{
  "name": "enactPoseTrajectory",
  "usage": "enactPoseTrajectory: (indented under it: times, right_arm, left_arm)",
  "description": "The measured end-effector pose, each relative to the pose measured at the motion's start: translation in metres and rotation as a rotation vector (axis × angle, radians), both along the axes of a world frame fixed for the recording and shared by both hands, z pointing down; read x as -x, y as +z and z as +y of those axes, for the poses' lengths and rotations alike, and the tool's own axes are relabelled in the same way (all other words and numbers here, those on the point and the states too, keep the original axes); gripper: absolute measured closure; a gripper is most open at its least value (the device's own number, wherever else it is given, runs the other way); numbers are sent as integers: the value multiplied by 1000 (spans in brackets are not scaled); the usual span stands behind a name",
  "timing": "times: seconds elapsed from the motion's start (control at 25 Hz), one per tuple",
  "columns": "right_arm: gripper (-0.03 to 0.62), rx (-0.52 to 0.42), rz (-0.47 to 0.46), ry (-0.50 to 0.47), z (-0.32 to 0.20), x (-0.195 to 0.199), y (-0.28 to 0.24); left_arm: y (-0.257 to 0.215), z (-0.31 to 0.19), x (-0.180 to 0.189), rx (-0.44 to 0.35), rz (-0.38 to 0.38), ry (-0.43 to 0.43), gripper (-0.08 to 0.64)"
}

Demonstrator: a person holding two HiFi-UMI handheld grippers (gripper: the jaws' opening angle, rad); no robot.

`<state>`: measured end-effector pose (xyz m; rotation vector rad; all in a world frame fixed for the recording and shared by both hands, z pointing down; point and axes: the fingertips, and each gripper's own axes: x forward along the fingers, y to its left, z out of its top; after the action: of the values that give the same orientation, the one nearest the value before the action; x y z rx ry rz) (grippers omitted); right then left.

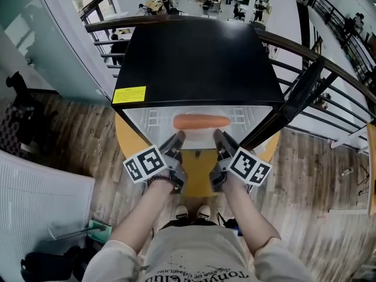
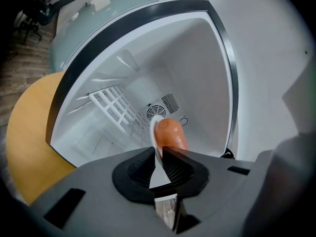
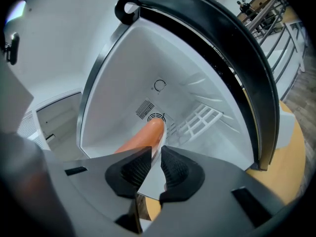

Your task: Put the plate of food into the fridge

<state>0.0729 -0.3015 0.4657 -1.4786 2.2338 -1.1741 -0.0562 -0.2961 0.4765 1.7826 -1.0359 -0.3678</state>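
1. Nearest, pinching the near-left rim of the plate [image 1: 200,135] between closed fingers: left gripper [image 1: 176,138], sharing the load to keep it level.
2. Held at the mouth of the open fridge [image 1: 194,51], above the desk [image 1: 126,131], seemingly not yet set down; orange food [image 1: 201,121] lying with long axis left-right, across the opening.
3. Clamped likewise on the near-right rim: right gripper [image 1: 218,137], balancing the other side.

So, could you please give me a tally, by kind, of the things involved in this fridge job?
grippers: 2, the left gripper and the right gripper, both gripping the plate's rim
plate: 1
orange food piece: 1
fridge: 1
round table: 1
total: 6
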Motion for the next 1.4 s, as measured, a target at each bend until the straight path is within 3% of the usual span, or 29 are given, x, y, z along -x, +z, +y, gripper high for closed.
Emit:
enactPoseTrajectory:
  times: [0.72,1.4]
  right_arm:
    - [515,17,51,7,-51,9,20]
    - [505,1,126,4,-68,13,25]
  left_arm:
    - [21,-46,9,51,-14,-32,500]
    - [25,-64,11,40,-76,-21,499]
